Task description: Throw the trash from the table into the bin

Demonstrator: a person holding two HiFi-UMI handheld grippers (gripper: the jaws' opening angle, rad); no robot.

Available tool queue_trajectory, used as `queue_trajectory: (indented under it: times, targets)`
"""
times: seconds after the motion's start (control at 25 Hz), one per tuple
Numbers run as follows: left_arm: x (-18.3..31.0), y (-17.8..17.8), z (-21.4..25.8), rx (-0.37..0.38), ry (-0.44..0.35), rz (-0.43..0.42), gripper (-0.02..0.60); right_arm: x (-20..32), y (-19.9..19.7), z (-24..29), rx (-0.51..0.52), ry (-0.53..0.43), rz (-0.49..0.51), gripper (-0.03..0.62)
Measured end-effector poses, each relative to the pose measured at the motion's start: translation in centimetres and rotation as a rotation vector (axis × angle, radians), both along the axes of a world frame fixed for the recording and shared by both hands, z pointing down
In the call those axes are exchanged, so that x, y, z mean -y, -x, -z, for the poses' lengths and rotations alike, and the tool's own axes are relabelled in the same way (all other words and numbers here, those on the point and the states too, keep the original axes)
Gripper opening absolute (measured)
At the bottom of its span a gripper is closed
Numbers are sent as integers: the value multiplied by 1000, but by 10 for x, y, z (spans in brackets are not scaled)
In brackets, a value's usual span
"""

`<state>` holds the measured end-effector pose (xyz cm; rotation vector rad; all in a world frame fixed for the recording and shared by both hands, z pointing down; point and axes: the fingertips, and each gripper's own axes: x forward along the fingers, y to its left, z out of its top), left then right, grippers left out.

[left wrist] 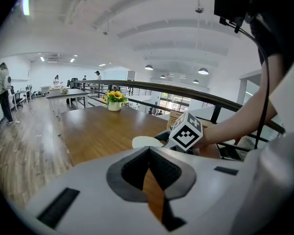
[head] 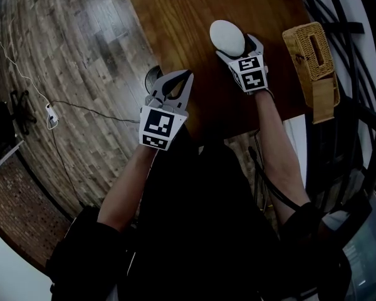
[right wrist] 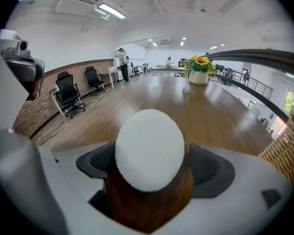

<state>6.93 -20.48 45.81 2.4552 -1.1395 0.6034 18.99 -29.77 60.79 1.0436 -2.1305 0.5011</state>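
The white round piece of trash (head: 227,37) lies on the brown wooden table (head: 175,17), towards its right half. The right claw (head: 238,49) stands wide around it, one jaw on each side. In the right gripper view the trash (right wrist: 149,148) fills most of the gap between the dark pads, and the right claw (right wrist: 152,166) does not press on it.

The left claw (head: 187,75) hangs over the table's near left edge, well apart from the trash. Its jaws are together at the tips and hold nothing. In the left gripper view only a sliver of wood shows behind the left claw (left wrist: 148,151). Past it the trash (left wrist: 146,142) lies flat on the table (left wrist: 98,126), beside the right gripper's marker cube (left wrist: 187,131).

To the right of the right claw, near the table's right edge, lies a wicker box (head: 310,52) with a slot in its top. It is close to the claw but not touching. A dark railing (head: 338,17) runs behind it.

At the far end of the table (right wrist: 210,111) stands a pot of sunflowers (right wrist: 200,71). Just beside the left claw, off the table's edge, sits a dark round thing (head: 152,75), partly hidden; I cannot tell what it is. A thin cable (head: 81,108) trails over the plank floor. Black office chairs (right wrist: 68,94) stand along a brick wall.
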Motion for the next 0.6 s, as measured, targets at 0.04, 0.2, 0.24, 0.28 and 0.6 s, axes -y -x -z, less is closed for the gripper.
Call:
queue_trajectory:
  times: [0.04, 0.2, 0.24, 0.28, 0.6]
  targets:
    - [2, 1, -1, 2, 2, 1, 11, 2, 1, -1, 0, -2, 3, 457]
    - [0, 3, -6, 5, 7, -3, 11, 0, 3, -1, -9, -20, 24, 457]
    - [0, 4, -6, 6, 8, -4, 11, 0, 3, -1, -6, -14, 24, 457]
    - [0, 4, -6, 7, 8, -5, 11, 0, 3, 0, 0, -4, 22, 457]
    - [2, 6, -3, -2, 2, 6, 11, 4, 0, 6, 22, -7, 9, 437]
